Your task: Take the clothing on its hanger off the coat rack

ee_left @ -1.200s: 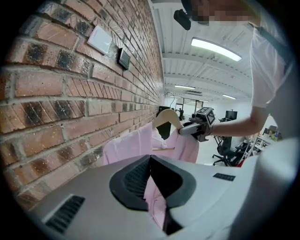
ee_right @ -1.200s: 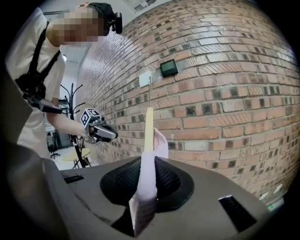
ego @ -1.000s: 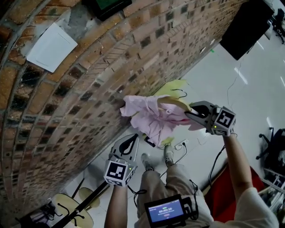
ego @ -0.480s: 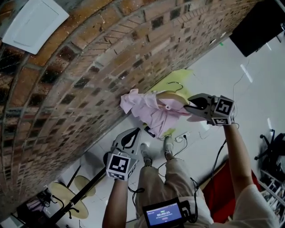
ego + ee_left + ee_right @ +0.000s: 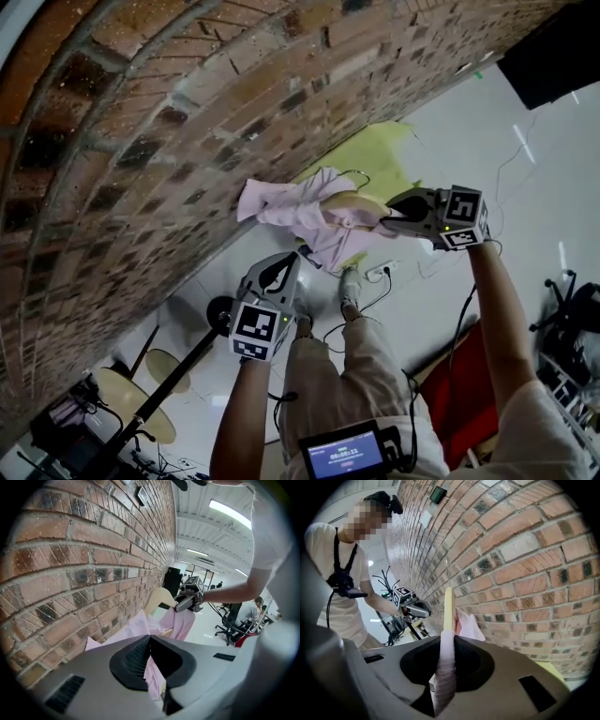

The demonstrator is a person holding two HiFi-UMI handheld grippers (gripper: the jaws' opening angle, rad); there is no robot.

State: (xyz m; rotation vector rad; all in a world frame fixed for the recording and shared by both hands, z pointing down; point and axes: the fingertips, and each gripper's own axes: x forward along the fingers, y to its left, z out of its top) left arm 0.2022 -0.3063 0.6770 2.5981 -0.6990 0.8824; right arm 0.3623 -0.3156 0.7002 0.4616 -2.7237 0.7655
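**While the load hangs from one tool only: garment off the rack, grip off-centre**

**Head view.** Although the pink garment [image 5: 298, 208] and its wooden hanger [image 5: 352, 201] hang in the air in front of the brick wall [image 5: 141, 141], only one tool carries them. The right tool [image 5: 389, 214] is clamped on the hanger's near end. The left tool [image 5: 279, 274] sits lower, near the person's body and clear of the cloth. The hanger's wire hook [image 5: 356, 173] touches nothing. A dark pole [image 5: 169, 389] stands at the lower left, and we cannot confirm that it is the rack.

**Left gripper view.** The left tool's jaws meet at the tips with nothing between them. The pink cloth seen past them lies beyond.

**Right gripper view.** The right tool's jaws are closed tight on the cloth-wrapped edge of the hanger, which rises straight up out of them.

**Risks, in our judgement.**
- With the grip at one end, the hanger could pivot in the jaws.
- The bunched garment could slide off the free shoulder.
- The cloth is close to the brick and could drag on it.
- The free hook could snag.
- The left tool gives no support.

**Pose.** The right arm is stretched forward, with its tool aimed towards the wall and tipped slightly down. The left forearm is bent, with its tool pointing more steeply down.
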